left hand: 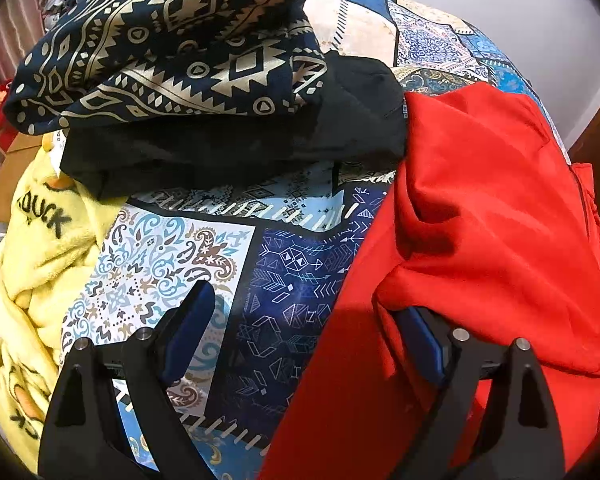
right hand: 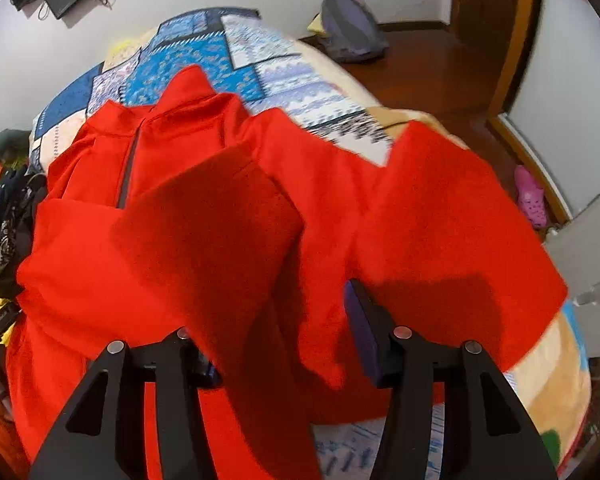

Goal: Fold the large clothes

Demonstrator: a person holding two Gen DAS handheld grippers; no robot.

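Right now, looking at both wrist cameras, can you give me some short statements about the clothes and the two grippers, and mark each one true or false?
1. The red garment lies on a patterned bedspread. True.
2. The left gripper is clamped shut on the yellow fleece. False: its jaws stand wide open, and the fleece lies off to the side, apart from them.
3. A navy cloth with a gold pattern rests on top of a black garment. True.
4. The red garment is buttoned up the front. False: a dark zipper runs down from its collar.
5. Red fabric hangs between the fingers of the right gripper. True; its jaws stand apart.
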